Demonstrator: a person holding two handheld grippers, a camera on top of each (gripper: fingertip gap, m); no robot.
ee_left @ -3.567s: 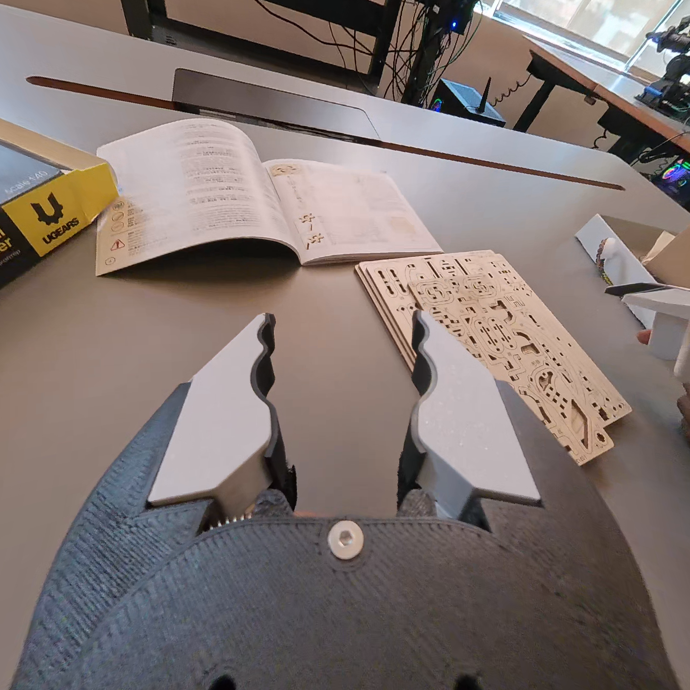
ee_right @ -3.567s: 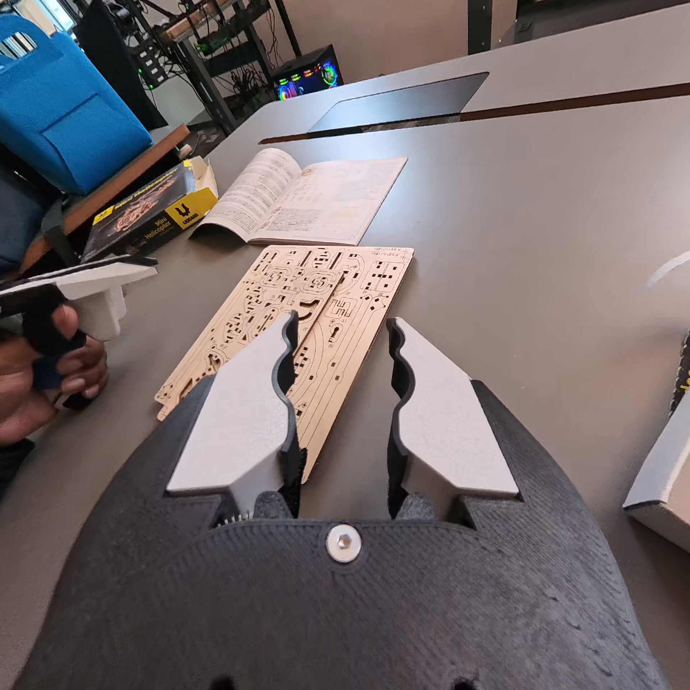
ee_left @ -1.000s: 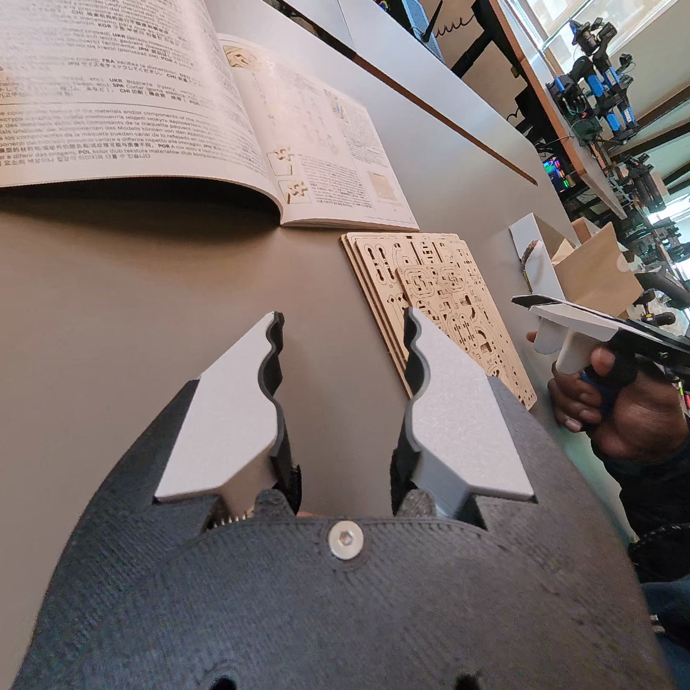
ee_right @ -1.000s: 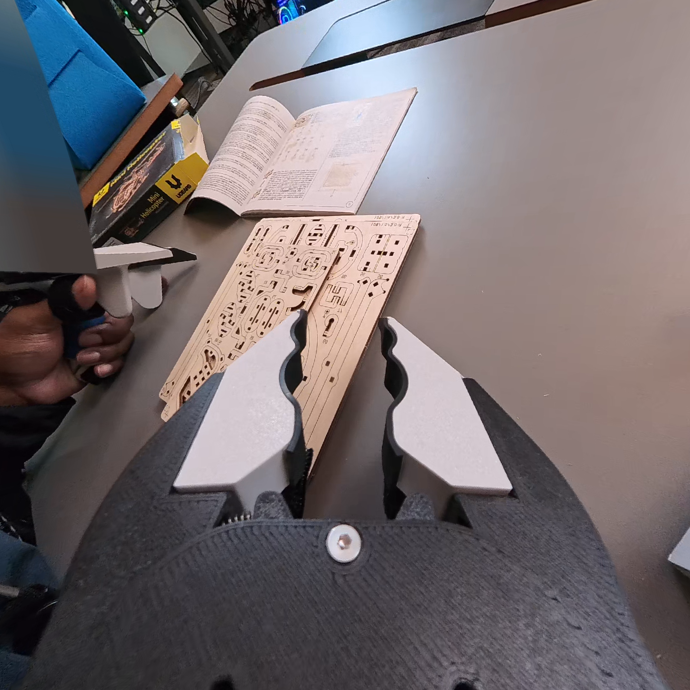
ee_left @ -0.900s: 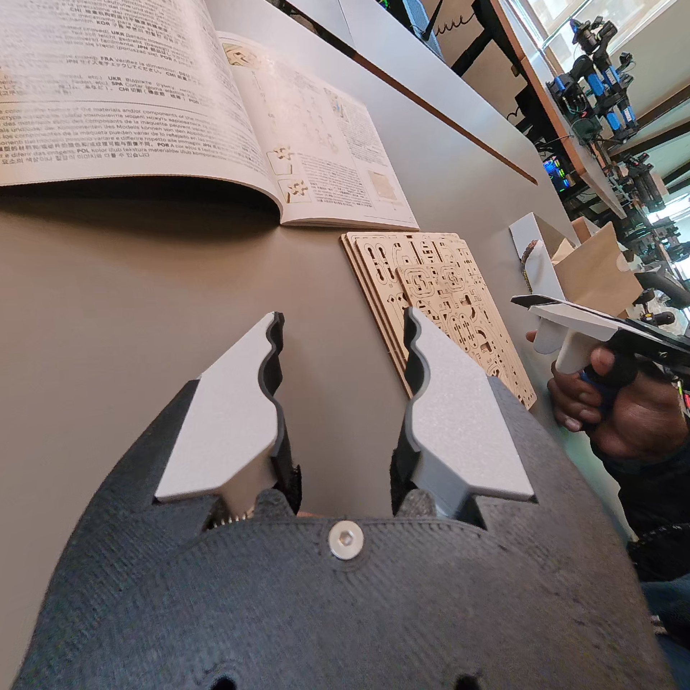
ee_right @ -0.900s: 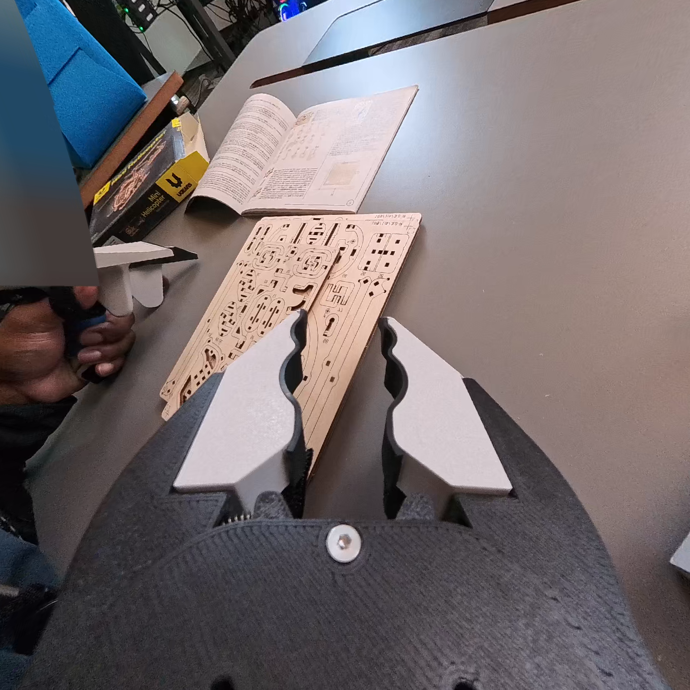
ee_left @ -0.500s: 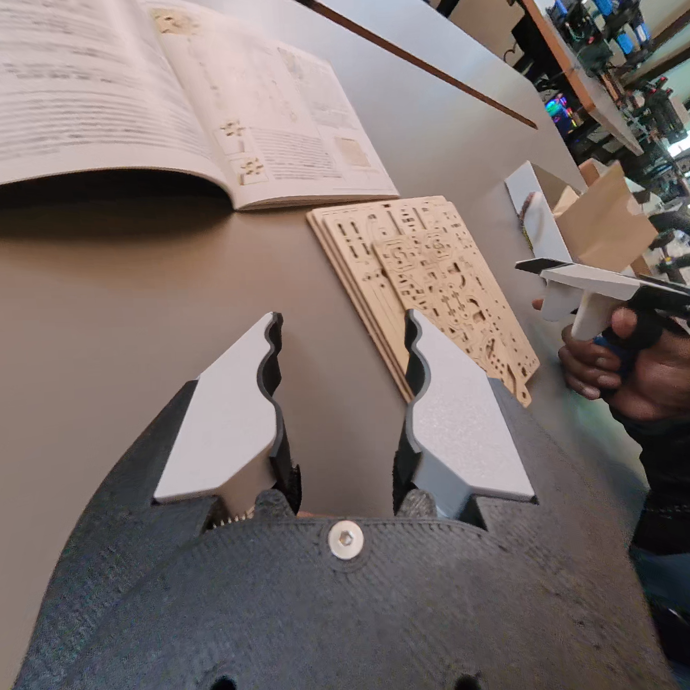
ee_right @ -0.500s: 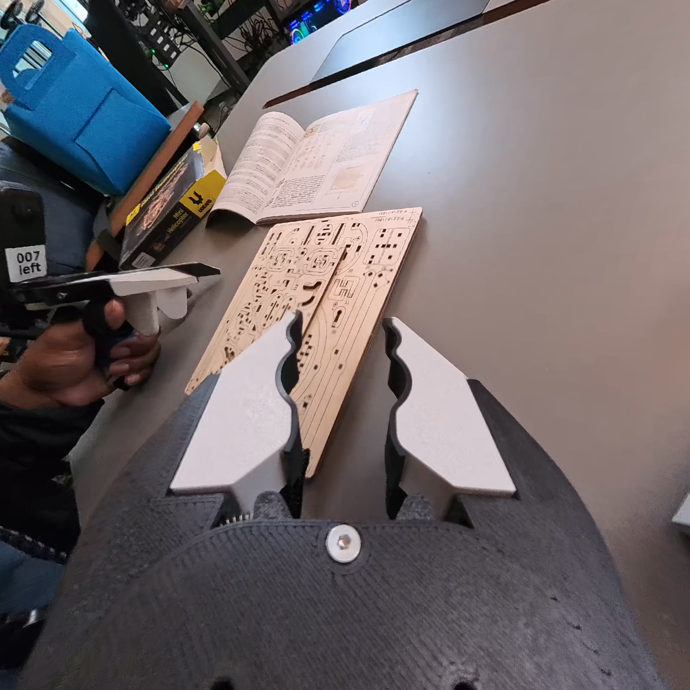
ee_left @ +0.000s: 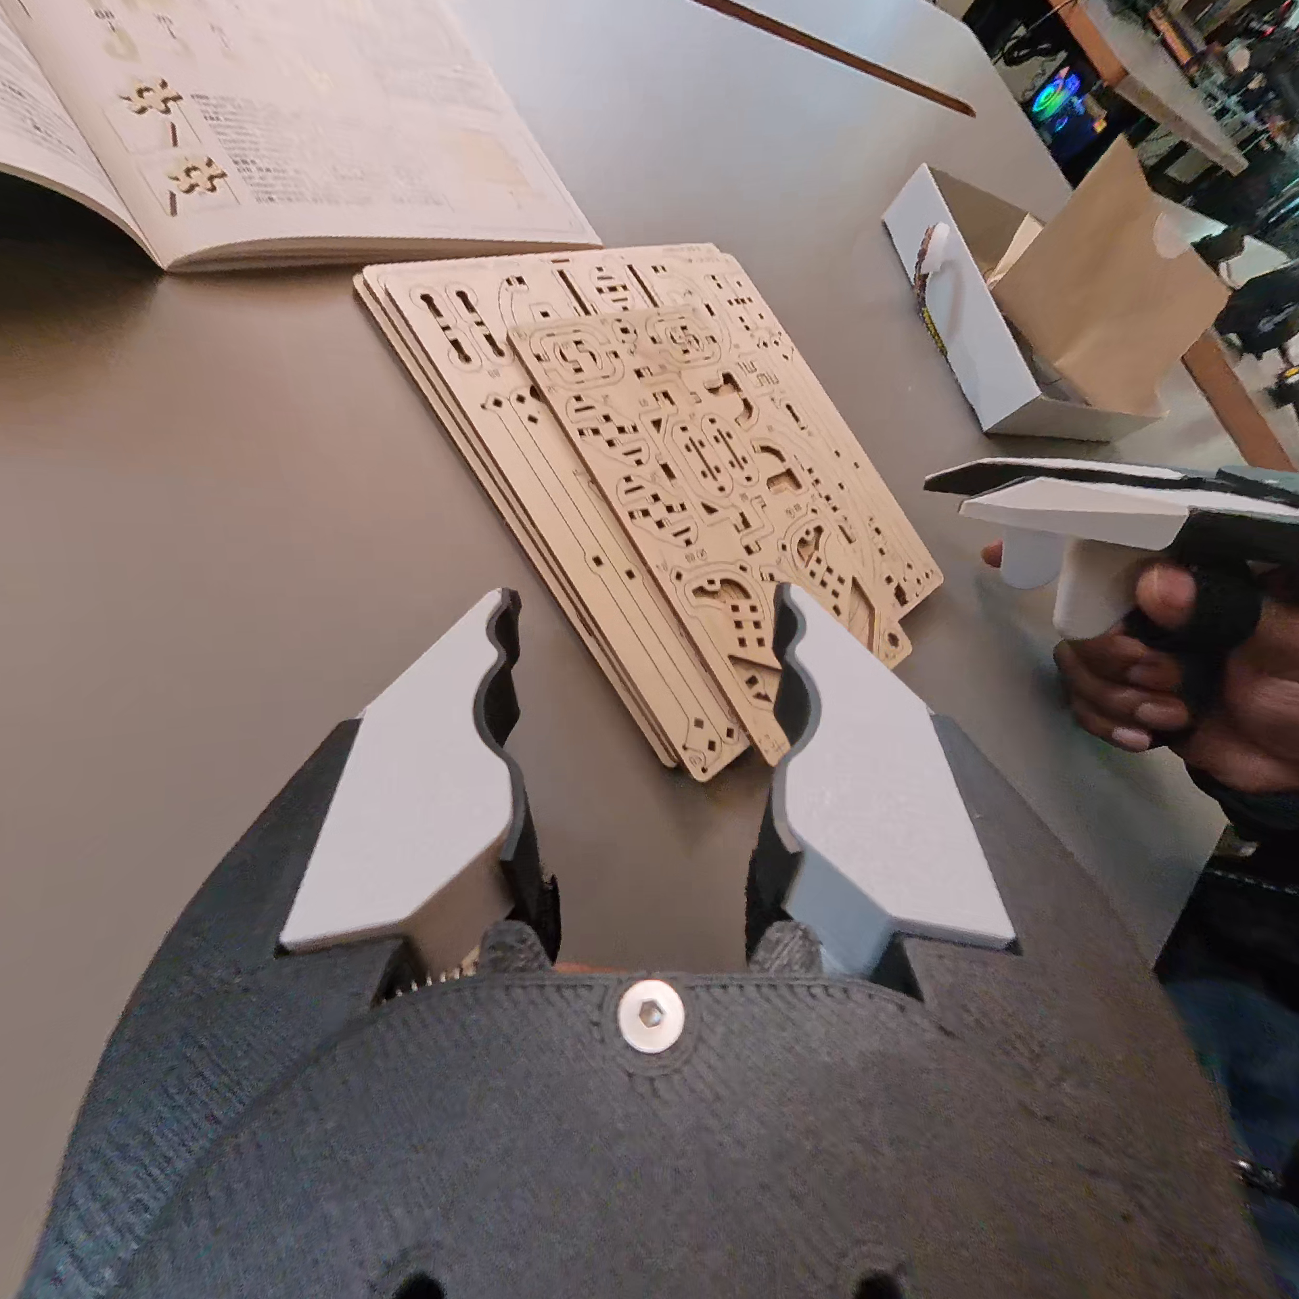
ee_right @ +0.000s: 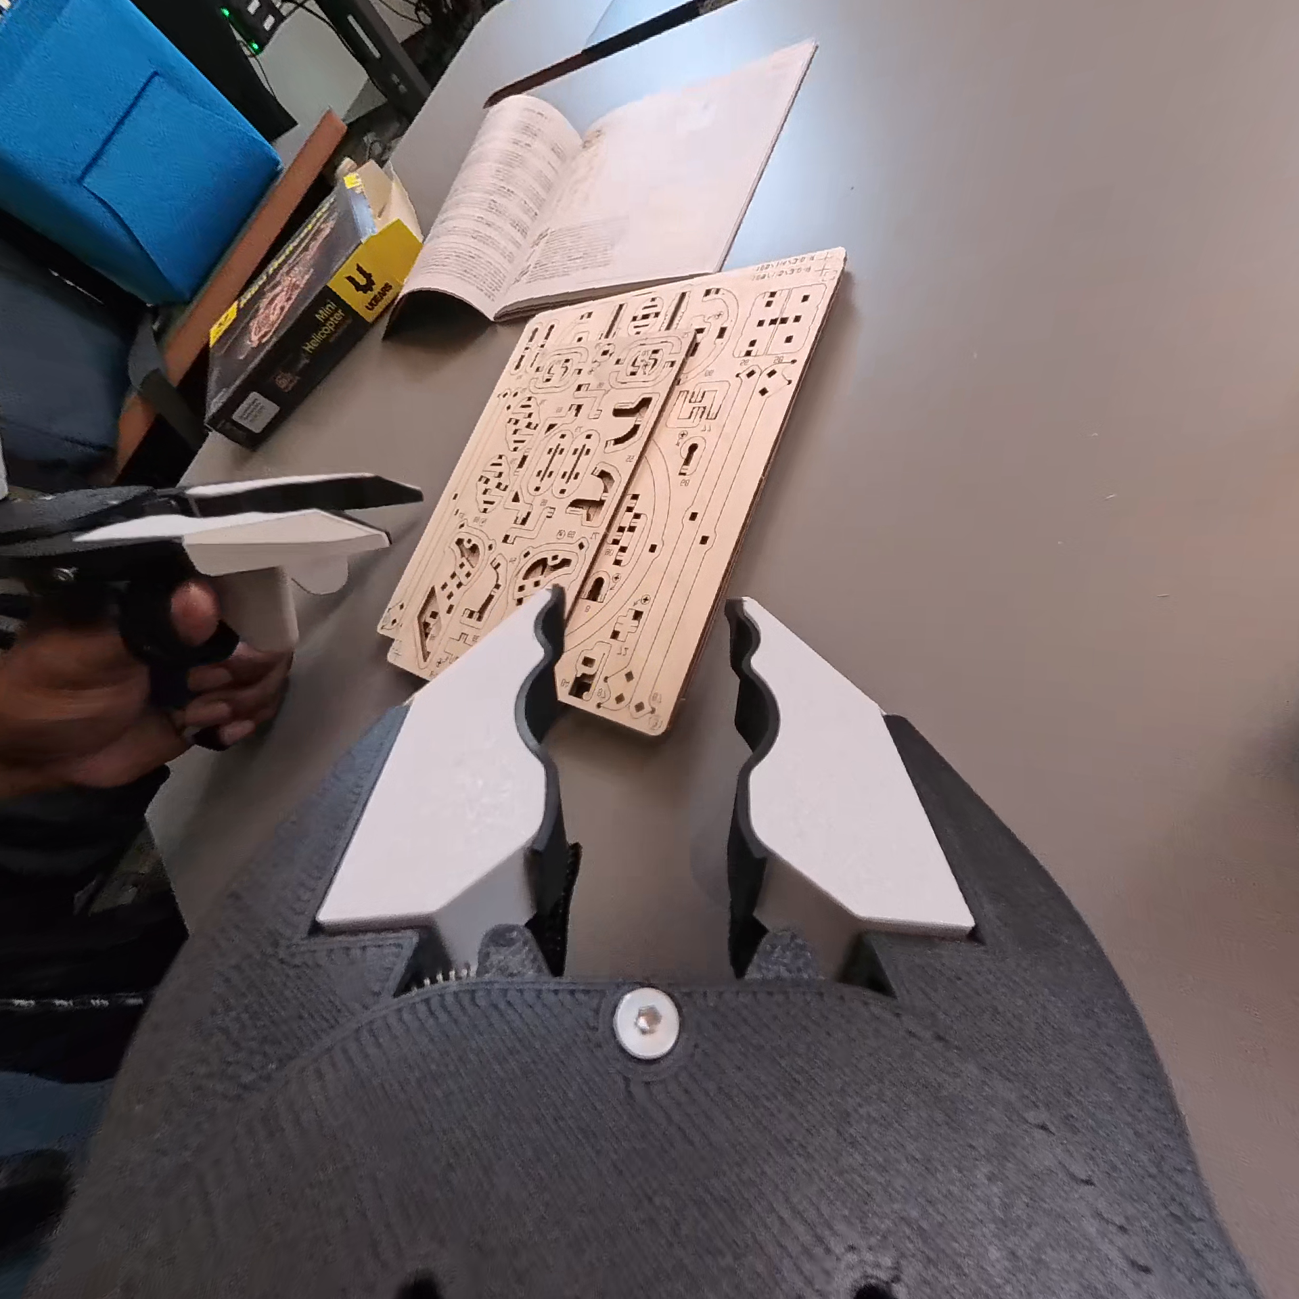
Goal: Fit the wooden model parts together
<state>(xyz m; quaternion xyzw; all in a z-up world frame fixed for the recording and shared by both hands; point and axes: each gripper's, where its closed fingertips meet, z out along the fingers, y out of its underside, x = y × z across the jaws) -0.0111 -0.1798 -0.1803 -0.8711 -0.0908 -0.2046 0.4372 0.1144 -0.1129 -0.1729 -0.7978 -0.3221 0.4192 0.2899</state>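
A stack of pale laser-cut wooden sheets (ee_left: 632, 457) lies flat on the grey table, a smaller sheet on top; it also shows in the right wrist view (ee_right: 632, 457). My left gripper (ee_left: 647, 611) is open and empty, its tips just above the stack's near corner. My right gripper (ee_right: 643, 611) is open and empty, hovering at the stack's near edge from the other side. Each gripper shows in the other's view, held in a hand: the right gripper (ee_left: 949, 495) to the right of the stack, the left gripper (ee_right: 401, 516) to its left. No loose parts are in view.
An open instruction booklet (ee_left: 281, 105) (ee_right: 597, 190) lies beyond the sheets. A white box (ee_left: 970, 337) and a brown paper bag (ee_left: 1110, 281) stand at the right. A black and yellow kit box (ee_right: 302, 337) and a blue bag (ee_right: 105, 140) are at the left table edge.
Both grippers have moved in toward the wooden sheets, so the stack sits closer to their tips. Both have stayed open and empty.
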